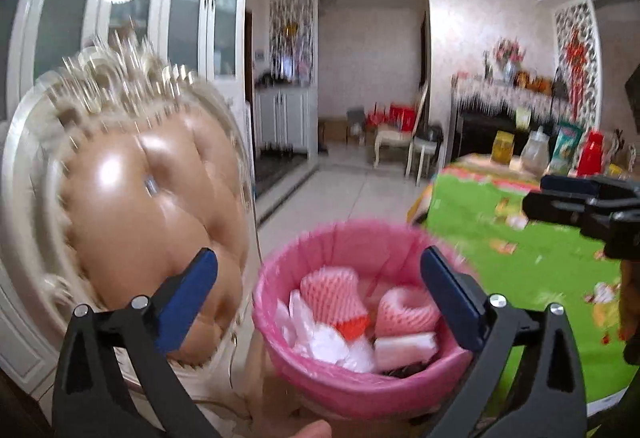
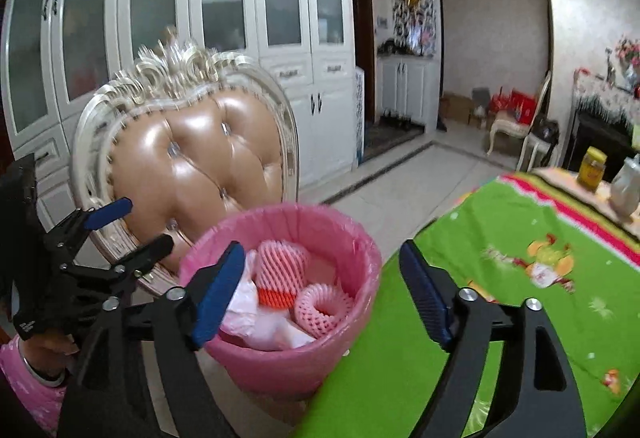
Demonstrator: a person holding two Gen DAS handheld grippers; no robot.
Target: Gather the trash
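Note:
A pink bin (image 1: pixel 362 232) lined with a pink bag stands beside the table's edge. In it lie two pink foam fruit nets (image 1: pixel 332 292), white plastic (image 1: pixel 320 344) and a white foam block (image 1: pixel 404 348). My left gripper (image 1: pixel 318 270) hangs open above the bin with nothing between its fingers. My right gripper (image 2: pixel 320 258) is also open and empty, over the bin (image 2: pixel 280 215) and the table's edge. Each gripper shows in the other's view: the right one (image 1: pixel 540 195) over the table, the left one (image 2: pixel 140 226) in front of the chair. Small scraps (image 1: pixel 505 246) lie on the green cloth.
A tufted tan chair (image 2: pixel 200 165) with a white carved frame stands right behind the bin. The table (image 2: pixel 520 258) with a green cartoon cloth fills the right side; a yellow jar (image 2: pixel 592 167) and other containers stand at its far end. White cabinets (image 2: pixel 280 17) line the wall.

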